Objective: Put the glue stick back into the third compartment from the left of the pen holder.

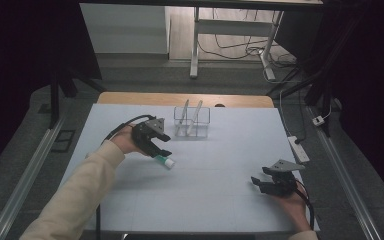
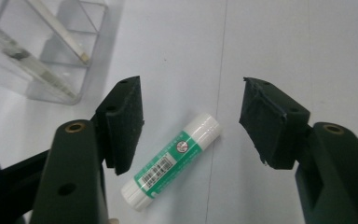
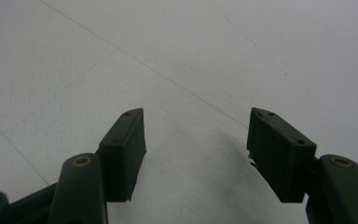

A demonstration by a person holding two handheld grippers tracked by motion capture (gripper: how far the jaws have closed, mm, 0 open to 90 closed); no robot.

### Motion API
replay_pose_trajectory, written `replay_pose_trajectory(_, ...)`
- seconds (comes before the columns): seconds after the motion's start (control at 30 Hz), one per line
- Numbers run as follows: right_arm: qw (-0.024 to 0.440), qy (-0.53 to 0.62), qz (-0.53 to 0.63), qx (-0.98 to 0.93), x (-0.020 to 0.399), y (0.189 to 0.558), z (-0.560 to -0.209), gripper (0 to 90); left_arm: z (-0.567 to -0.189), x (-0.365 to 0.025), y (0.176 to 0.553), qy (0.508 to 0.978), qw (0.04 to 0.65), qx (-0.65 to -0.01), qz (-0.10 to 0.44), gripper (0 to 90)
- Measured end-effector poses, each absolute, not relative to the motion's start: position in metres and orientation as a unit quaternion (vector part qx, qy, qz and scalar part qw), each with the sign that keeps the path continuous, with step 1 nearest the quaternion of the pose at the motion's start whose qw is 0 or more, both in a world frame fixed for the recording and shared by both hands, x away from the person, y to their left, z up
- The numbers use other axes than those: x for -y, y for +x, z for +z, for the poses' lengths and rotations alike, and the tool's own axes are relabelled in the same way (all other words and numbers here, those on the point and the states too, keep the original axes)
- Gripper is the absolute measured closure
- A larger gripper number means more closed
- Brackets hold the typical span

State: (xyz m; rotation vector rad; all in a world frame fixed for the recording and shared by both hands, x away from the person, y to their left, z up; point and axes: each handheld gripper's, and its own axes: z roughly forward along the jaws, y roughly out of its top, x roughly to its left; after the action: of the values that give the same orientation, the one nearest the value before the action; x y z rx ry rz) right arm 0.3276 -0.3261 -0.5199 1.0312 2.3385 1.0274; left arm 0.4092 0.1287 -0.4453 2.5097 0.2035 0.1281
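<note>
Left to right across the high view. Your left gripper [image 1: 161,146] hovers over the white table [image 1: 220,200], tilted down, its jaws spread apart and gripping nothing. The glue stick [image 1: 164,161], green-labelled with white ends, lies flat on the table just below the lower jaw.

In the left gripper view the glue stick [image 2: 170,161] sits between the two jaws but nearer the left one, its lower white end close beside that pad, with clear table on the side of the right pad. Neither pad presses on it. Its long axis runs on a diagonal, from low beside the left jaw up toward the middle of the gap, so it lies neither across the jaws nor along them. A grasp would likely call for you to roll the wrist until the pads face the stick's long sides, then shift slightly toward the left jaw.

Beyond the left jaw stands the clear holder [image 2: 42,51], with pale strips leaning inside it.

Your right gripper [image 1: 270,185] rests well apart from the glue stick, jaws likewise released, bare table between them in the right gripper view. The left hand [image 1: 126,142] is plainly the nearer.
</note>
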Motion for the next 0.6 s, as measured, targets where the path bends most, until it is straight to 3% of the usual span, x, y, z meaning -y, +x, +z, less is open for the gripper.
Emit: replay_pose_trajectory(0.6,0.190,0.365,0.364,-0.836,0.325,0.328,-0.521,36.2,-0.462,-0.112,0.410,0.968,0.247,-0.041,0.034,33.7)
